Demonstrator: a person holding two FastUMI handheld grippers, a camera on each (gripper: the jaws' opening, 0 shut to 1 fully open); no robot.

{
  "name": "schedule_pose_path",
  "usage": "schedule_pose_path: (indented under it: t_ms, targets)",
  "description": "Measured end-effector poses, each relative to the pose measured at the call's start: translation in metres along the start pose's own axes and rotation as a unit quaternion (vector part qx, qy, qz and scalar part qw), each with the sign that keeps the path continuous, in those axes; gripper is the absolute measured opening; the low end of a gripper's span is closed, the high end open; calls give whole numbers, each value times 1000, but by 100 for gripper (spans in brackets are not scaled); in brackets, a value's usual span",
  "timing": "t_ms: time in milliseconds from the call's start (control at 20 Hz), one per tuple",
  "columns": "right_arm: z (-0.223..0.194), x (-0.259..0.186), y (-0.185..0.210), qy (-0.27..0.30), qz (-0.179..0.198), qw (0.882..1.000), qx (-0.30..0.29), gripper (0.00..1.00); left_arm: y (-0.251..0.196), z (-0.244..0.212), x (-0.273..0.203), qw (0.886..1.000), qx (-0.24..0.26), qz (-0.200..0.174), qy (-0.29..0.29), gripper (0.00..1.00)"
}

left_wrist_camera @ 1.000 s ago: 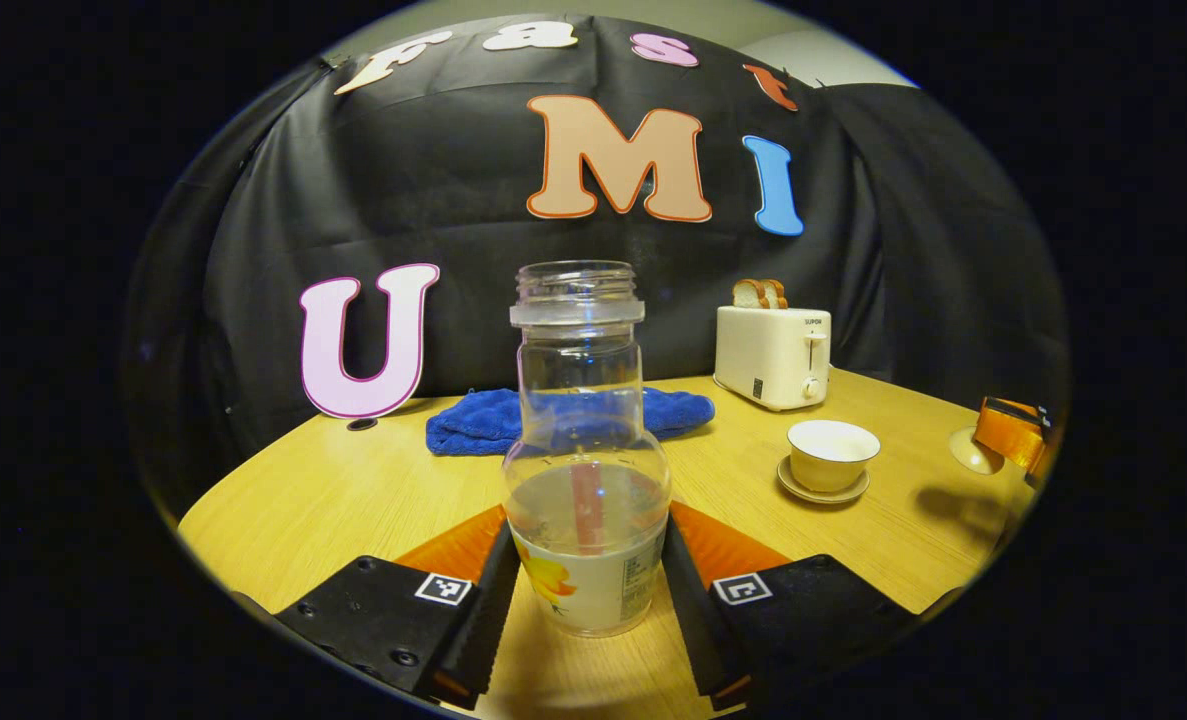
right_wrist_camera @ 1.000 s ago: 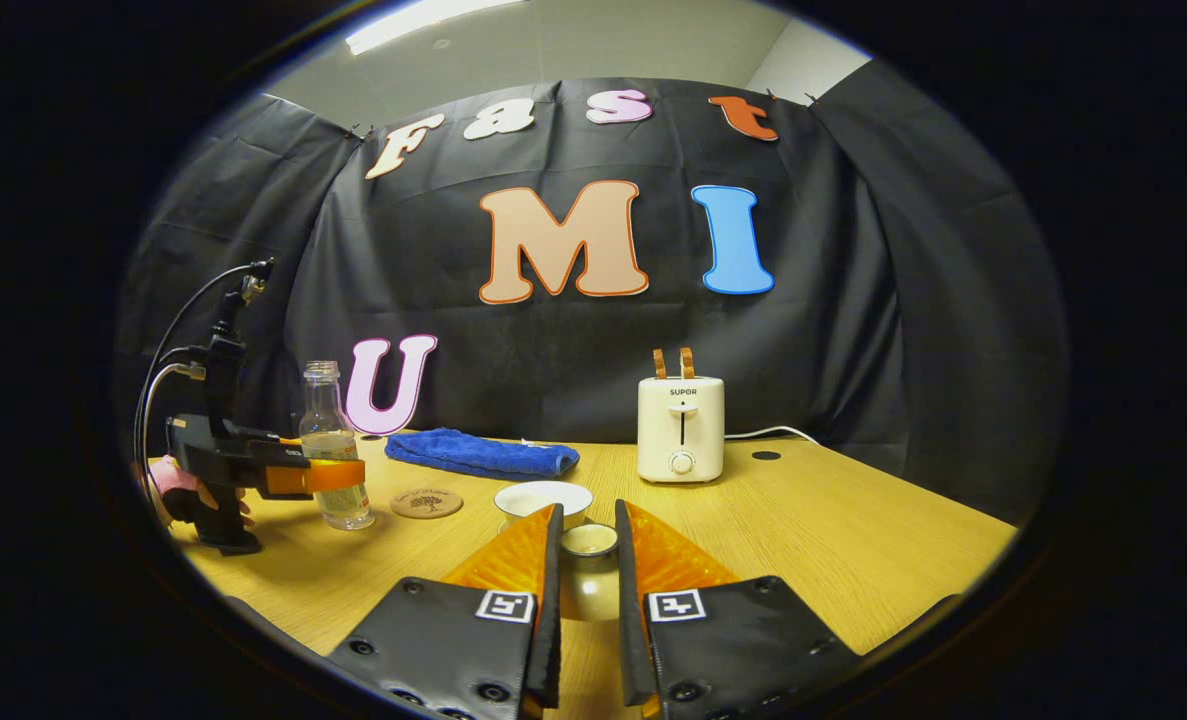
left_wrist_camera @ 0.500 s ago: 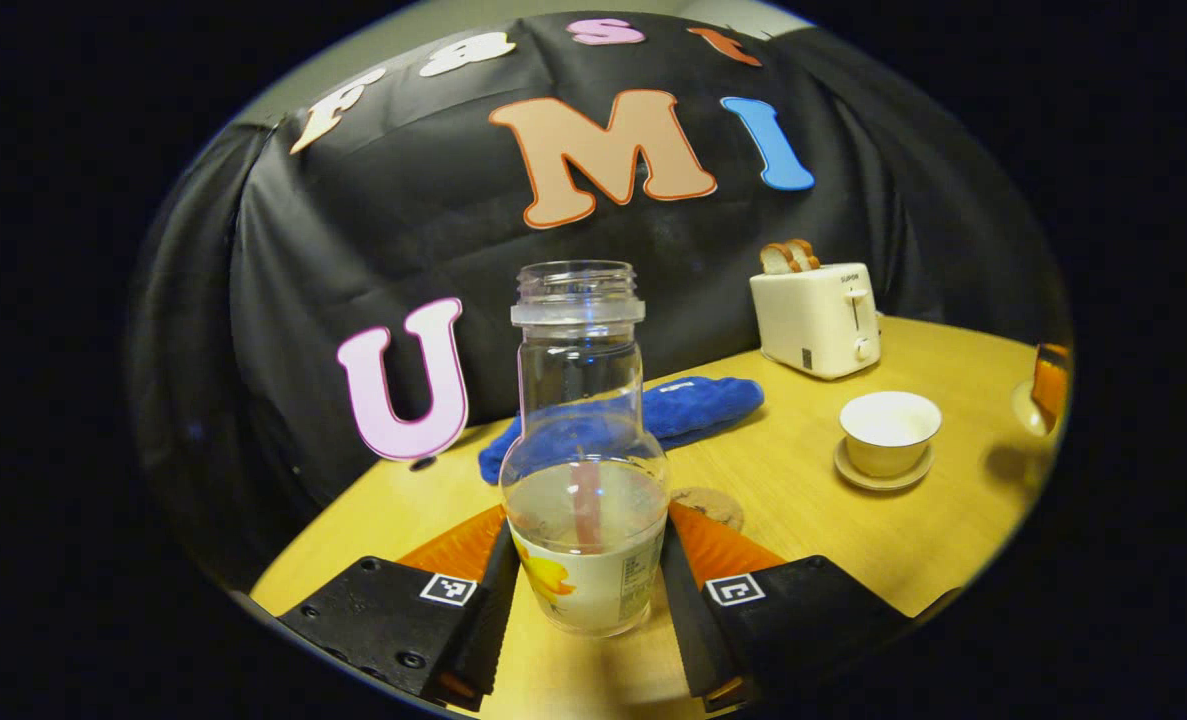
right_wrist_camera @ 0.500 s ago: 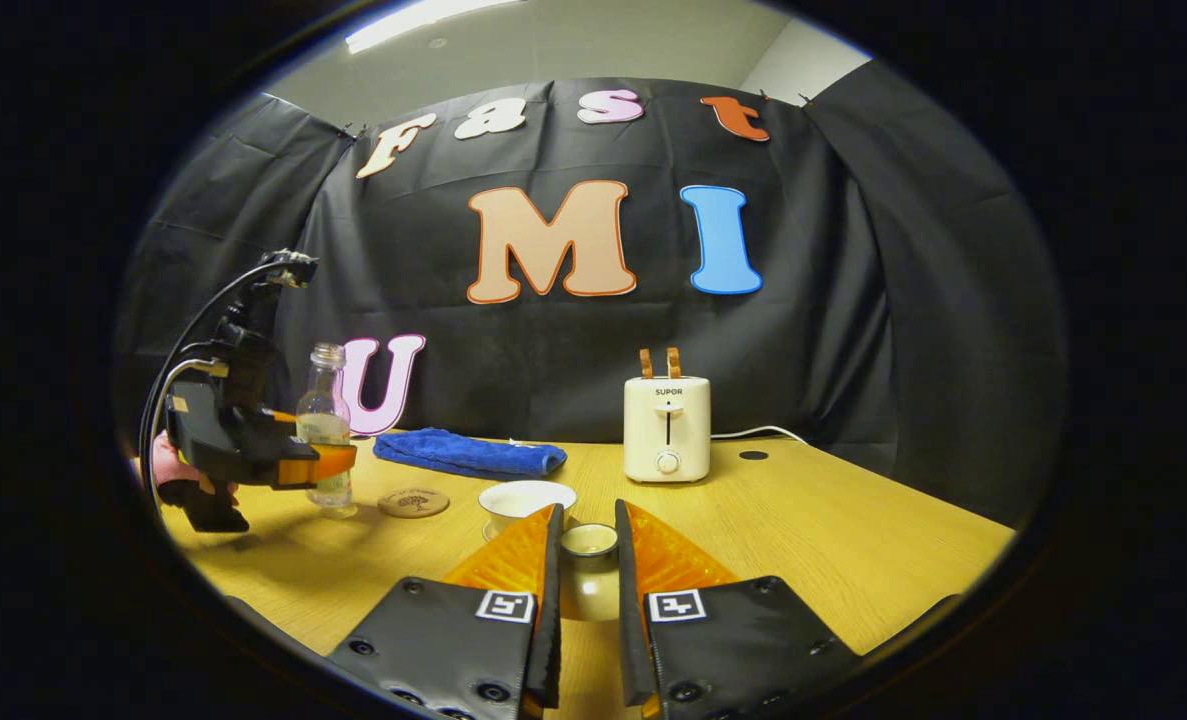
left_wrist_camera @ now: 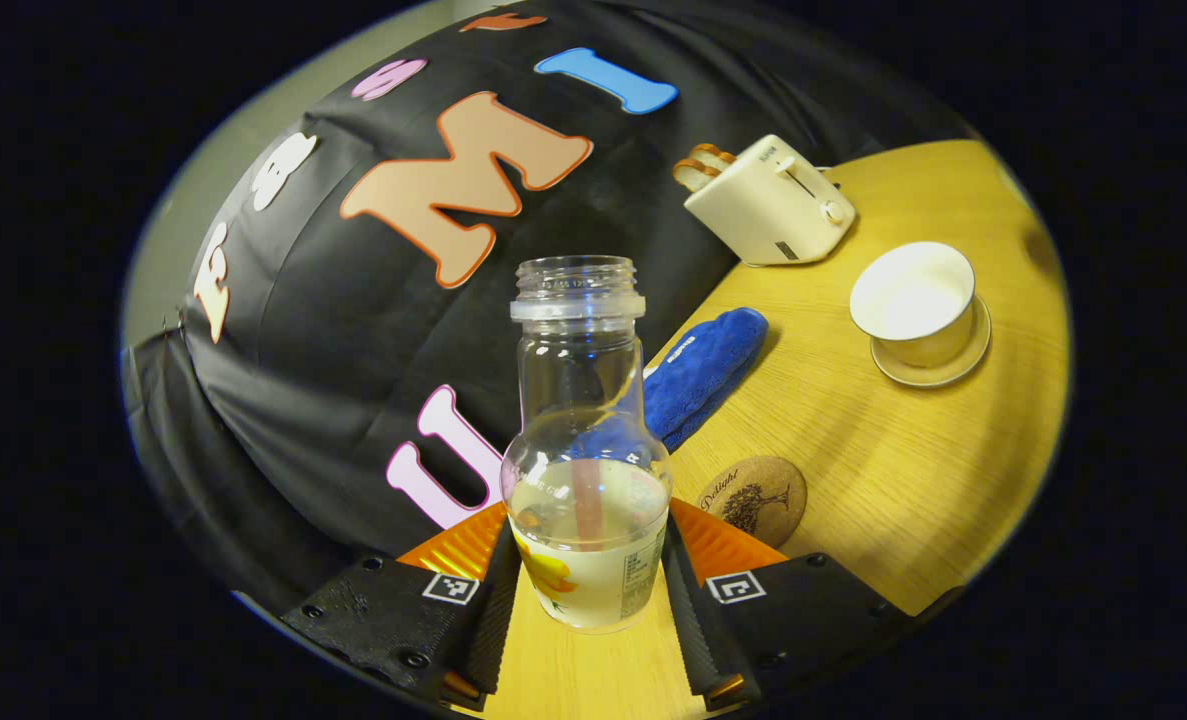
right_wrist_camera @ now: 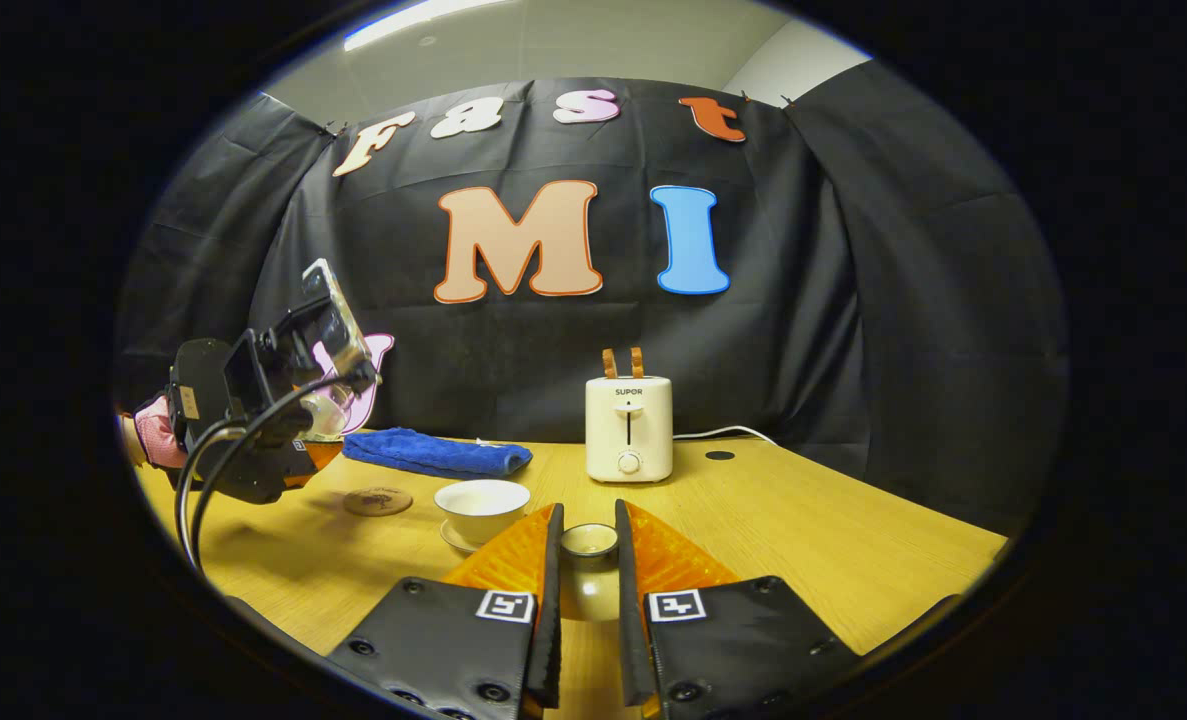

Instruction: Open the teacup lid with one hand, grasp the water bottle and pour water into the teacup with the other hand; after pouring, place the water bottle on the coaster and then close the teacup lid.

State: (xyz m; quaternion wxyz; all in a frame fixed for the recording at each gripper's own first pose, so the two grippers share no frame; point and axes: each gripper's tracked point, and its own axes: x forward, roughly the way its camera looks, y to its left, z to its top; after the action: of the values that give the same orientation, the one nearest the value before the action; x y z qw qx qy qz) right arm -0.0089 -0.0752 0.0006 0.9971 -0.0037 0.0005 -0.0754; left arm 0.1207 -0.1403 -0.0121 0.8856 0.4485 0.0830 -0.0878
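I have the left gripper (left_wrist_camera: 585,600) clamped on the water bottle (left_wrist_camera: 585,470), both fingers pressing its lower, labelled belly, and the bottle is up off the bench (left_wrist_camera: 883,480) and leaning toward the teacup. It is uncapped and, by the waterline, about a third full, so I judge it light but sloshy; the clear wall looks thin and smooth, likely to flex or slip if I squeeze unevenly, and the low grip below the bulge seems the right hold. My right gripper (right_wrist_camera: 587,600) is closed on the teacup lid (right_wrist_camera: 589,541), pinching it by its small knob and holding it clear of the cup. That lid looks like glazed ceramic: hard, slick, chippable, so I want no bumps.

Just beyond the bottle, the round coaster (left_wrist_camera: 753,497) lies bare on the bench, waiting for the bottle. Farther on, the teacup (left_wrist_camera: 915,302) stands open on its saucer (left_wrist_camera: 938,365) toward the bench's middle. A blue cloth (left_wrist_camera: 705,366) and a toaster (left_wrist_camera: 768,205) with bread in it sit along the far edge by the booth wall. Pouring has not started yet, as far as I can judge.
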Motion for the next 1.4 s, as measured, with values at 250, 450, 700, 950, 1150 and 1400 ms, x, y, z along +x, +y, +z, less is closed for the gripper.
schedule_pose_path:
  t_ms: [250,450,700,950,1150,1400]
  targets:
    - [1,2,-23,-1,-20,1000,-1,27,-18,9,10,995,98,-16,5,67]
    - [2,2,-41,-2,-39,999,-1,27,-19,16,15,984,179,-3,0,67]
    - [2,2,-44,-2,-41,999,-2,27,-19,23,24,967,253,9,-11,67]
    - [2,2,-44,-2,-41,999,-2,27,-9,35,24,944,327,31,-28,67]
    - [3,2,-44,-2,-41,999,-2,26,-7,39,23,932,358,35,-35,67]
    - [2,1,-44,-2,-41,999,-2,27,-5,41,24,914,403,37,-38,67]
